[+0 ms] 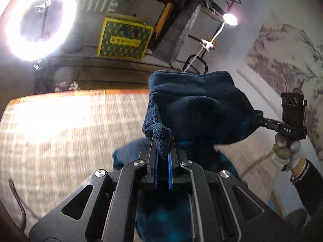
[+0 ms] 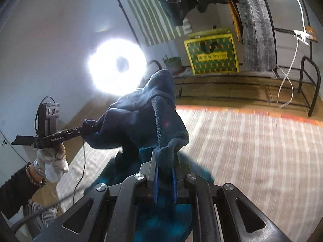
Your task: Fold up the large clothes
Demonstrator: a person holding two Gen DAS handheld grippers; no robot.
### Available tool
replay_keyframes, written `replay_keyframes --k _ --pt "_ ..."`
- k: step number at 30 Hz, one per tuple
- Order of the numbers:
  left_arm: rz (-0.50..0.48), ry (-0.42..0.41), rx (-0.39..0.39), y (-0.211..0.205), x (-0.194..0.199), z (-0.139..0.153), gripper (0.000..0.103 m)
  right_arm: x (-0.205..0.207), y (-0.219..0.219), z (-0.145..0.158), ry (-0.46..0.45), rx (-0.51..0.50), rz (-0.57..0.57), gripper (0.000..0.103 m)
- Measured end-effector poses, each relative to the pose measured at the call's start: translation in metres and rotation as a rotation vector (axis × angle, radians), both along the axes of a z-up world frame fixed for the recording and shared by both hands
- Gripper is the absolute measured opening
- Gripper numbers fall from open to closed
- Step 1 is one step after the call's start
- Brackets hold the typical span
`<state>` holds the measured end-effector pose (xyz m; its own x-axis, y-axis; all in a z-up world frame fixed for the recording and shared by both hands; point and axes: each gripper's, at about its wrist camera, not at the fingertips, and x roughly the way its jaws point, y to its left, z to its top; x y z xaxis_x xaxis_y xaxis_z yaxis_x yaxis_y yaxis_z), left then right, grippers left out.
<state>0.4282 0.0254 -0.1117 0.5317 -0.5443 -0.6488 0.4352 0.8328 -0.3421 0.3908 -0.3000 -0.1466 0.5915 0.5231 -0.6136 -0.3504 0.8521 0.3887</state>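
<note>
A dark blue fleece garment [image 1: 193,104] hangs in the air above the bed, stretched between both grippers. My left gripper [image 1: 162,143] is shut on a bunched edge of it. In the left wrist view the right gripper [image 1: 260,121] grips the other end at the right. My right gripper [image 2: 165,157] is shut on a fold of the same garment [image 2: 145,121]. In the right wrist view the left gripper [image 2: 80,130] holds the garment's far end at the left. The rest of the garment droops below the jaws in both views.
A bed with a checked beige cover [image 2: 252,151] and an orange edge [image 1: 60,94] lies below. A ring light [image 1: 38,20] glares at the left. A yellow-green box [image 2: 212,54], hanging clothes [image 2: 177,0] and a black metal rack [image 2: 310,80] stand beyond the bed.
</note>
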Motion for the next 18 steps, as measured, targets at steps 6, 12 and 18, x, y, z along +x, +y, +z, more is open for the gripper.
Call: replay_keyframes --k 6,12,18 --pt "-0.017 0.063 0.091 0.006 -0.056 -0.030 0.005 -0.053 0.009 -0.020 0.057 -0.063 0.019 0.009" --pt "-0.039 0.090 0.133 0.011 -0.104 -0.034 0.008 -0.097 0.006 -0.013 0.045 -0.105 0.020 0.031" --pt "-0.034 0.054 0.087 0.025 -0.145 -0.006 0.010 -0.148 -0.007 0.028 -0.034 -0.068 -0.033 0.037"
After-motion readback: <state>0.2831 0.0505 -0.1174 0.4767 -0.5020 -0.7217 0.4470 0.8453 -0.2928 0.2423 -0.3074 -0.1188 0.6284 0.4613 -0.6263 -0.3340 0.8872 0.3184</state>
